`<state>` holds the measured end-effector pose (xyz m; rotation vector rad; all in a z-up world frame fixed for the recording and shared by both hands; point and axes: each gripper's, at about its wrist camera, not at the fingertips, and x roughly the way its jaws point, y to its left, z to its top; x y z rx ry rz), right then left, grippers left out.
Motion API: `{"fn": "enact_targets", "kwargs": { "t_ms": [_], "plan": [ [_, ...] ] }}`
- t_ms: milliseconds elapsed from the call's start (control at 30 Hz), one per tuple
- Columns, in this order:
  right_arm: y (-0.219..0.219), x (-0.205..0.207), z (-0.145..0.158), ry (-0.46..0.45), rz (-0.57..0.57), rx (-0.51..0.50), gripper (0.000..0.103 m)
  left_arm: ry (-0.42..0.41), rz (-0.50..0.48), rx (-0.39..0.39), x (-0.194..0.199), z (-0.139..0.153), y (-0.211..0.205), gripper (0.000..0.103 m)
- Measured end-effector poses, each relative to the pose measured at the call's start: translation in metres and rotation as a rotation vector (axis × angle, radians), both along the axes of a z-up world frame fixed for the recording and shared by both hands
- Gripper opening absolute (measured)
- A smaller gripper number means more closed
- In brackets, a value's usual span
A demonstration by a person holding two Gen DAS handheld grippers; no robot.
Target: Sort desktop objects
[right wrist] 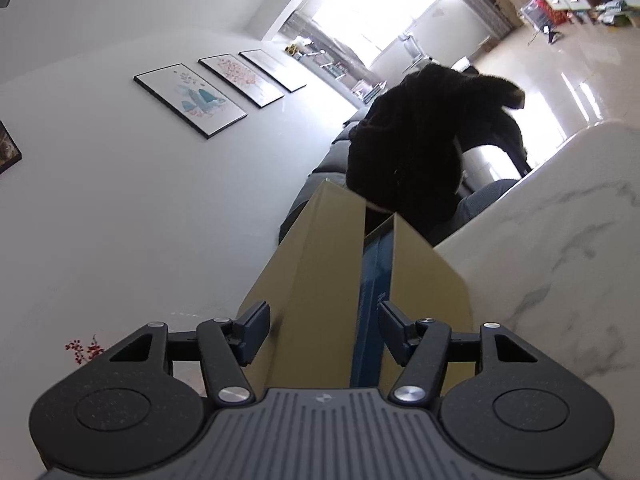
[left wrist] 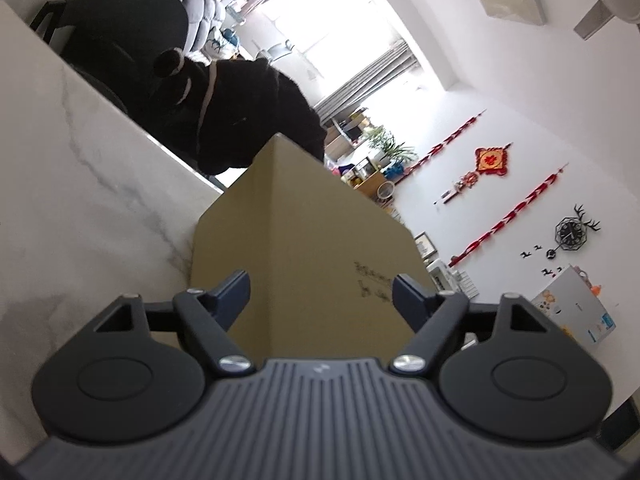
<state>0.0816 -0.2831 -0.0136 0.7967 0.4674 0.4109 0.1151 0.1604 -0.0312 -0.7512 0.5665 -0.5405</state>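
- Your left gripper (left wrist: 321,300) faces a plain brown cardboard box (left wrist: 304,236) that stands on the white marble-veined tabletop (left wrist: 80,200). One vertical corner of the box points straight at the camera, and there is handwriting on its right face.
- The left fingers (left wrist: 232,294) are spread wide, one on each side of that corner. Neither pad visibly presses the cardboard, so they hold nothing.
- Your right gripper (right wrist: 322,330) faces another side of the box (right wrist: 316,280), where two flaps (right wrist: 424,276) stand slightly parted and a blue surface (right wrist: 370,312) shows in the gap.
- The right fingers (right wrist: 254,330) are also wide apart and hold nothing.
- A dark-clothed person (right wrist: 416,144) sits behind the box.
- Judging the step: both tools bracket the box, which fits either taking hold of it or having just set it down. The views cannot settle which.
- No loose desktop items show in either view, so sorting progress cannot be read.
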Motion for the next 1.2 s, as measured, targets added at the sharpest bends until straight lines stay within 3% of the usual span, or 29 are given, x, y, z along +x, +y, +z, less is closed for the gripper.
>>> {"fn": "enact_targets", "kwargs": {
  "t_ms": [100, 233, 333, 733, 1000, 1100, 1200],
  "plan": [
    [0.003, -0.007, 0.002, -0.020, -0.009, -0.036, 0.057, 0.027, -0.008, 0.000, 0.005, -0.009, -0.001, 0.059],
    [0.004, -0.015, 0.000, -0.045, -0.015, -0.049, 0.052, 0.023, 0.005, 0.018, 0.000, -0.013, 0.001, 0.044],
    [0.003, -0.018, -0.001, -0.063, -0.010, -0.047, 0.045, 0.013, 0.012, 0.014, -0.003, -0.010, 0.002, 0.043],
    [0.000, -0.003, -0.002, -0.042, -0.042, -0.049, 0.044, -0.022, 0.017, 0.079, 0.004, 0.008, -0.013, 0.043],
    [-0.003, 0.004, -0.004, -0.025, -0.054, -0.048, 0.043, -0.009, 0.018, 0.059, 0.002, 0.003, -0.008, 0.043],
    [-0.001, -0.001, -0.002, -0.027, -0.059, -0.070, 0.042, -0.028, 0.044, 0.108, -0.007, 0.011, -0.008, 0.045],
    [0.007, -0.015, 0.007, -0.060, -0.080, -0.147, 0.042, -0.099, 0.070, 0.200, -0.023, 0.026, -0.016, 0.048]
  ]
}}
